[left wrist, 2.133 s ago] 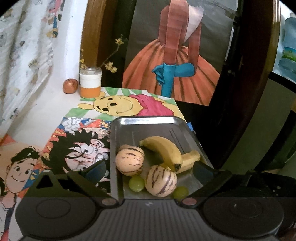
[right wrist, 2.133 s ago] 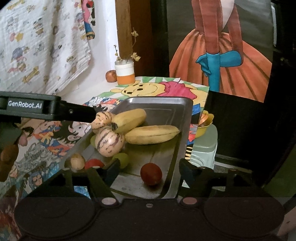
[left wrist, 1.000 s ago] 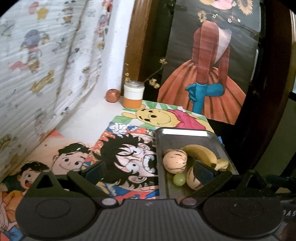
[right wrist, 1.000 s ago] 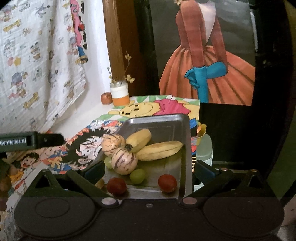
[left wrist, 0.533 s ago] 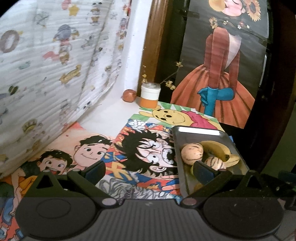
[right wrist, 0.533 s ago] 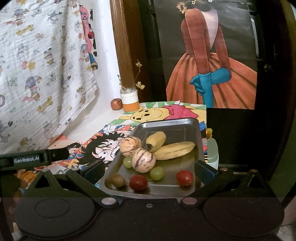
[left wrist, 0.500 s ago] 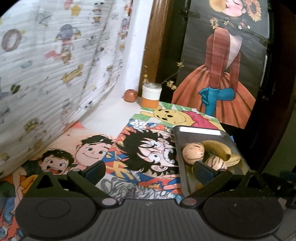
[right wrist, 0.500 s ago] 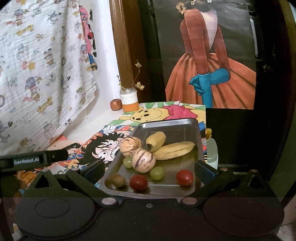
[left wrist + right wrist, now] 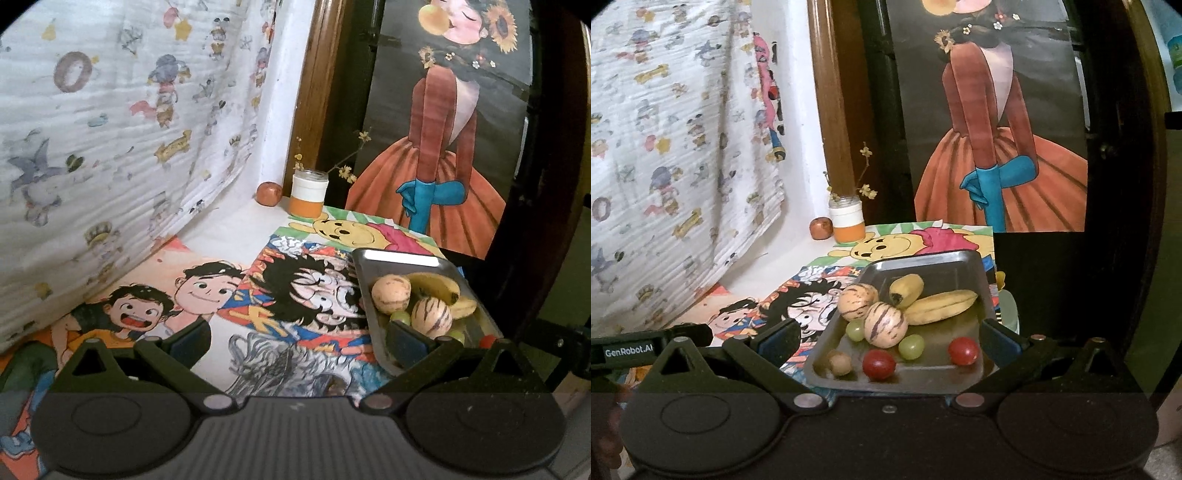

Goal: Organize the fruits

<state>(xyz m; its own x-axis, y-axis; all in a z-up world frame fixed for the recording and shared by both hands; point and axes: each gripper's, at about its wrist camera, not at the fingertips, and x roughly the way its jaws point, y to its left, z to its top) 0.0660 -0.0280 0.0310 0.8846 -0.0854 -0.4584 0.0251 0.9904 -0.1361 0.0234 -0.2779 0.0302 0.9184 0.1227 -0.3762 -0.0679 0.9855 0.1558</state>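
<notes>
A metal tray (image 9: 945,260) on the cartoon-covered table holds two striped melons (image 9: 885,324), two bananas (image 9: 940,306), two green grapes (image 9: 911,346), two red tomatoes (image 9: 878,364) and a small brown fruit (image 9: 840,363). The tray also shows at the right of the left wrist view (image 9: 397,257). My right gripper (image 9: 888,341) is open and empty, held back in front of the tray's near edge. My left gripper (image 9: 297,341) is open and empty above the table, left of the tray. Its body shows at the left in the right wrist view.
A white and orange jar (image 9: 846,219) with dried flowers and a small reddish-brown fruit (image 9: 820,228) stand at the table's back corner. A patterned cloth (image 9: 110,147) hangs along the left. A pale container (image 9: 1010,310) sits beyond the table's right edge, below a dark cabinet.
Both grippers have pulled back and up from the tray. The left one has swung left, so the tray now sits at the right of its view. Both stay open and empty.
</notes>
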